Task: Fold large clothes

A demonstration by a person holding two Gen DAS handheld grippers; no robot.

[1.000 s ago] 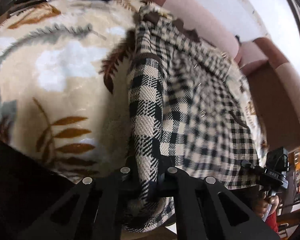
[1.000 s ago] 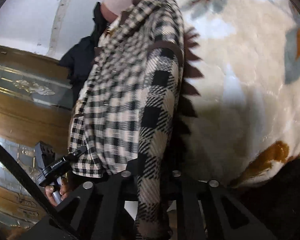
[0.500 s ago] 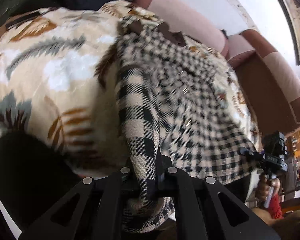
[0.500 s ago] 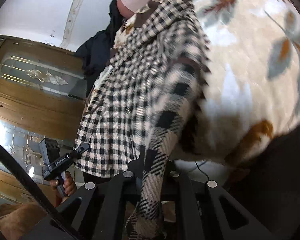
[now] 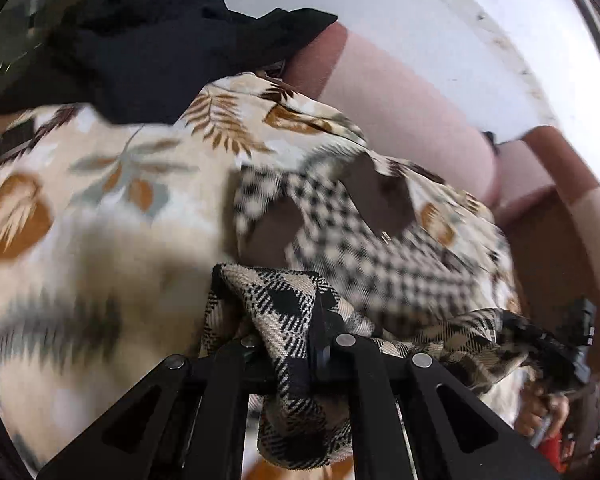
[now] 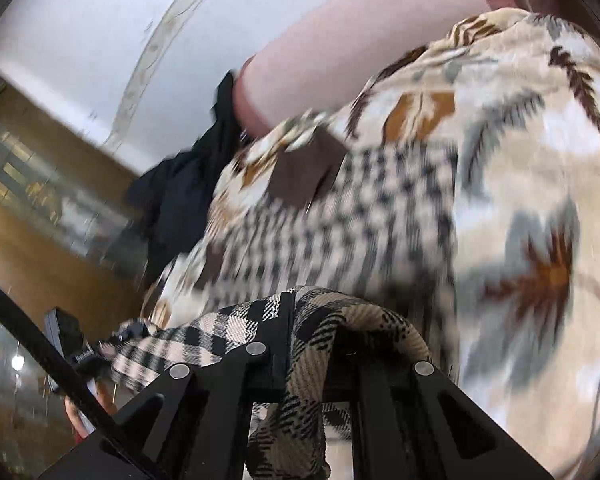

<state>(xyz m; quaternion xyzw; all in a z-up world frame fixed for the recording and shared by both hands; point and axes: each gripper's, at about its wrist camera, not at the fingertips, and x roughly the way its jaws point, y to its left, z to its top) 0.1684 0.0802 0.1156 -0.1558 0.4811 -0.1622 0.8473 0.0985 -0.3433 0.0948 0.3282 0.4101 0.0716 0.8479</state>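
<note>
Mid-fold here: both grippers are clamped on the checked shirt point(image 5: 380, 264), the left gripper point(image 5: 300, 354) with its jaws pinched tight on a bunched hem corner, the right gripper point(image 6: 296, 344) likewise closed on the other corner, cloth draping over and down between the fingers. The rest of the shirt lies ahead of both jaws, spread on the leaf-print blanket point(image 5: 100, 200) that covers the sofa point(image 5: 412, 112), brown collar point(image 5: 380, 196) at the far end. Looks like the bottom hem is being carried up and forward toward that collar, a lengthwise fold in half. Next move, I'd say: bring both corners on level, lay them just short of the collar, keep the hem taut between the two grippers so it doesn't sag or twist, then let go. Watch the slack, the fabric between the jaws is already rumpled. Beyond the left jaws, past the collar and off to the left, a black garment point(image 5: 160, 48) is heaped on the blanket; the shirt's top edge sits near it, though it doesn't block the landing spot. Everything's motion-blurred, so edge alignment is hard to judge.
</note>
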